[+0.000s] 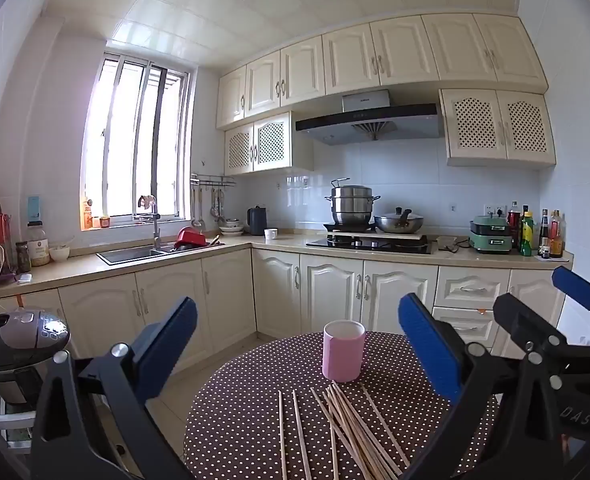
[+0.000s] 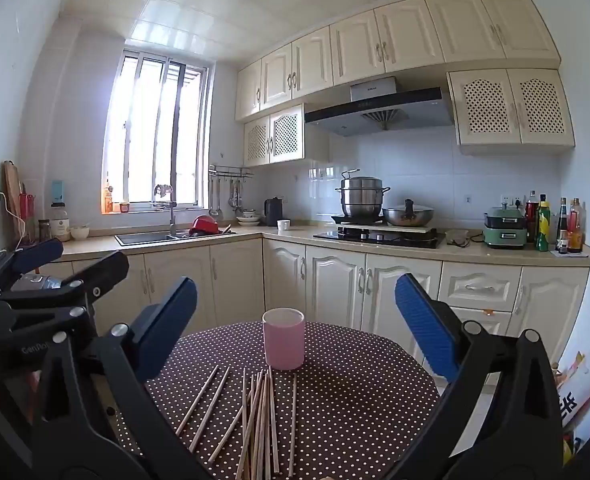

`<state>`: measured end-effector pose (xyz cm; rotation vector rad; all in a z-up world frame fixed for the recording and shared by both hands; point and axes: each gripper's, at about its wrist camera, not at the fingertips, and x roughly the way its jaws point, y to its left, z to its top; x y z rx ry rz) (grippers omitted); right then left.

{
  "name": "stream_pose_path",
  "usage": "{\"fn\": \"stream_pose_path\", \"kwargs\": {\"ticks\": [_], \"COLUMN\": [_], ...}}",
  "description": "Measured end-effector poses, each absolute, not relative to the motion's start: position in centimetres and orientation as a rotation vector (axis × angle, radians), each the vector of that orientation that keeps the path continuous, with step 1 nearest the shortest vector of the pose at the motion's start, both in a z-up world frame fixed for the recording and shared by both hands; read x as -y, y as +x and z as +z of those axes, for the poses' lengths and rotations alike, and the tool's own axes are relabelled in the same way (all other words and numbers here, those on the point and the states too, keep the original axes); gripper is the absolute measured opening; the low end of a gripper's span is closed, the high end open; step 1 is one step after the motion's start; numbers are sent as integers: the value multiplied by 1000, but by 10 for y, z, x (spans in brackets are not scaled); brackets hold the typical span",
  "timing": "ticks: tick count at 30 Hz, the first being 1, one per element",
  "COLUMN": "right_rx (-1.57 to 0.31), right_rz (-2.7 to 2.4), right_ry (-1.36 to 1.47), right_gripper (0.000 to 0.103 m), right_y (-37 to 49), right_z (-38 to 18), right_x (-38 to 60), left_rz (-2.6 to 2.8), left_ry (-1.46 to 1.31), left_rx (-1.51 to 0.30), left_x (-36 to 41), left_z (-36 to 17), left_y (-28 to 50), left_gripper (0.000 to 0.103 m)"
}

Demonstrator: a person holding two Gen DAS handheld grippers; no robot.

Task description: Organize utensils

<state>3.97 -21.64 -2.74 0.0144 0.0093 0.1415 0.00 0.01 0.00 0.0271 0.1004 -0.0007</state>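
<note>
A: Entry, bench surface. Round bench [image 1: 255, 420] covered in a dark brown cloth with small white polka dots, matte weave. On it stands a pink cylindrical cup [image 1: 343, 351], smooth-walled, upright, open mouth with a pale rim.

B: Utensils?

A: A loose scatter of thin, pale wooden chopsticks [image 1: 347, 428], straight round sticks, lying flat on the cloth just in front of the cup. Most overlap in a fanned bundle; two lie apart to one side, roughly parallel. The far tips of the bundle reach close to the cup's base; contact cannot be told. In the right wrist view the same chopsticks [image 2: 259, 416] sit in front of the cup [image 2: 283, 338].

B: Left tool?

A: Left tool [image 1: 295, 344]: black hinged plastic frame, ribbed blue rubber pads [image 1: 167, 344], spread wide, holding nothing, raised over the near edge of the bench.

B: Right tool?

A: Right tool [image 2: 295, 328]: same build, blue pads [image 2: 425, 326] with a fine ridged texture, likewise spread wide and empty. Both sit side by side, each visible at the margin of the other's view.

B: Background?

A: Cream panelled cabinets [image 2: 335, 284], a stacked stainless steel steamer pot [image 2: 362, 196] on the black hob.
</note>
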Motion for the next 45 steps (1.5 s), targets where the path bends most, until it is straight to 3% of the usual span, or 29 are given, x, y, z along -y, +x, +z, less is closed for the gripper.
{"fn": "stream_pose_path", "kwargs": {"ticks": [45], "right_rx": [-28], "right_rz": [143], "right_ry": [26], "right_gripper": [97], "right_y": [47], "right_z": [-32], "right_x": [219], "left_rz": [0], "left_ry": [34], "left_rx": [-113], "left_x": [0], "left_z": [-4], "left_y": [5], "left_gripper": [99]}}
